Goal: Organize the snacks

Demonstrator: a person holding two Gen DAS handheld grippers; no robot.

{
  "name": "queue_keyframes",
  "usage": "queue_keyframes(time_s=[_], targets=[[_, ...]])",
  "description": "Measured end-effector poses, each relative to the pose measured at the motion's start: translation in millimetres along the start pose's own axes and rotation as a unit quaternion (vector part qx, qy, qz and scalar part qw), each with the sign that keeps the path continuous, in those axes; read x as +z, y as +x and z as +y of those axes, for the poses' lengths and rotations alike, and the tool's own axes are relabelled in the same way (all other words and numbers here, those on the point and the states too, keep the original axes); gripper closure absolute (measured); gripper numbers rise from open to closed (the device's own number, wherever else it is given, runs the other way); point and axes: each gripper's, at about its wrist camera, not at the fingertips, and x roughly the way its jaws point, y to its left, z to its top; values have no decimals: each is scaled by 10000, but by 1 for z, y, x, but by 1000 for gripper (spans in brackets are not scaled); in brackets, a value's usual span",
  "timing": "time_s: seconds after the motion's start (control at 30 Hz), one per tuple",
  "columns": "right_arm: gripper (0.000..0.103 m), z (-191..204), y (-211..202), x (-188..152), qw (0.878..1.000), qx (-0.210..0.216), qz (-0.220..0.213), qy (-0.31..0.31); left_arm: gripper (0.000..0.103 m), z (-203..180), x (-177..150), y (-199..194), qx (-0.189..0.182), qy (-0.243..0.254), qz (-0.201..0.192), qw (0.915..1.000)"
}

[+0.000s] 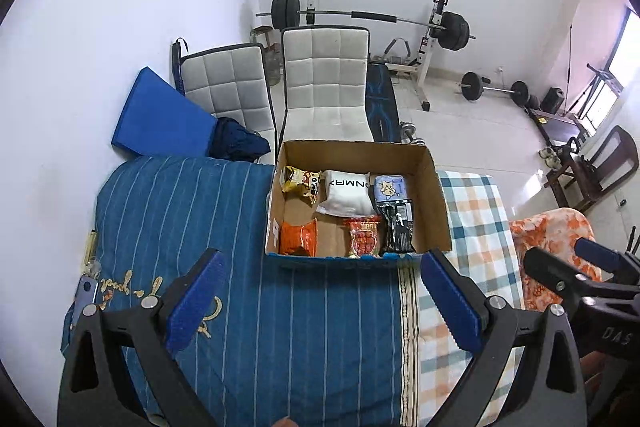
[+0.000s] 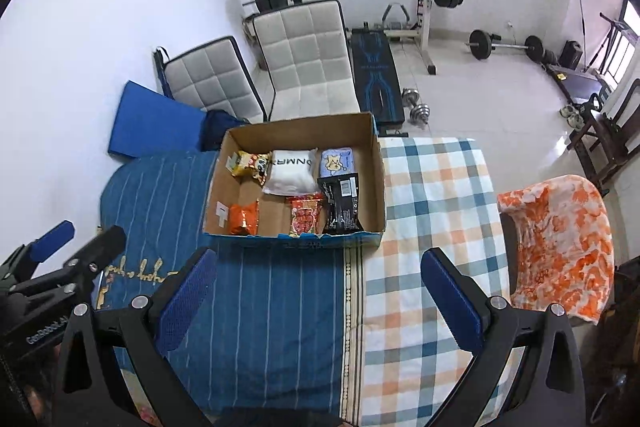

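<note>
A cardboard box [image 1: 434, 195] sits on a bed, straddling the seam between a blue striped blanket [image 1: 248, 299] and a checked sheet [image 1: 472, 227], and it holds six snack packs in two rows. In the far row lie a yellow packet [image 1: 301, 182], a white pouch [image 1: 346, 193] and a light blue packet [image 1: 390, 188]; in the near row lie an orange packet [image 1: 298, 237], a red packet [image 1: 363, 237] and a black packet [image 1: 398, 227], the black one overlapping the light blue one. The left gripper [image 1: 320, 279] hangs above the blanket just short of the box, its blue-padded fingers spread wide with nothing between them. The right gripper [image 2: 320, 279] hangs beside it over the seam, likewise spread wide and empty. An orange flowered cloth [image 2: 560, 247] drapes over something right of the bed. Behind the box stand two white padded chairs [image 1: 326, 83], and beyond them a barbell rack [image 1: 372, 19] against the wall.
</note>
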Motion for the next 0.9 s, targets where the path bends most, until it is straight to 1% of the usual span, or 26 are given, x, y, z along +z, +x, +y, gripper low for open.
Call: queue_keyframes(time_s=[0.1, 0.23, 0.37, 0.43, 0.57, 0.63, 0.9], targets=[[0, 4, -21, -8, 10000, 6, -69, -62, 3, 0, -5, -13, -95, 38, 16, 9999], [0, 12, -47, -17, 9997, -23, -112, -221, 3, 2, -10, -29, -130, 64, -4, 9999], [0, 19, -66, -25, 9992, -67, -165, -347, 3, 2, -14, -43, -241, 59, -50, 9997], [0, 22, -75, -29, 9990, -99, -220, -386, 3, 0, -15, -47, -234, 71, -88, 9997], [0, 23, -82, -29, 9987, -160, -331, -363, 3, -1, -12, -53, -215, 85, -187, 9996], [0, 21, -83, -25, 9982, -263, -431, -313, 3, 0, -10, -55, -205, 52, -254, 9995], [0, 15, -84, -12, 9970, -411, -624, -175, 3, 3, -5, -50, -17, -49, -443, 9990]])
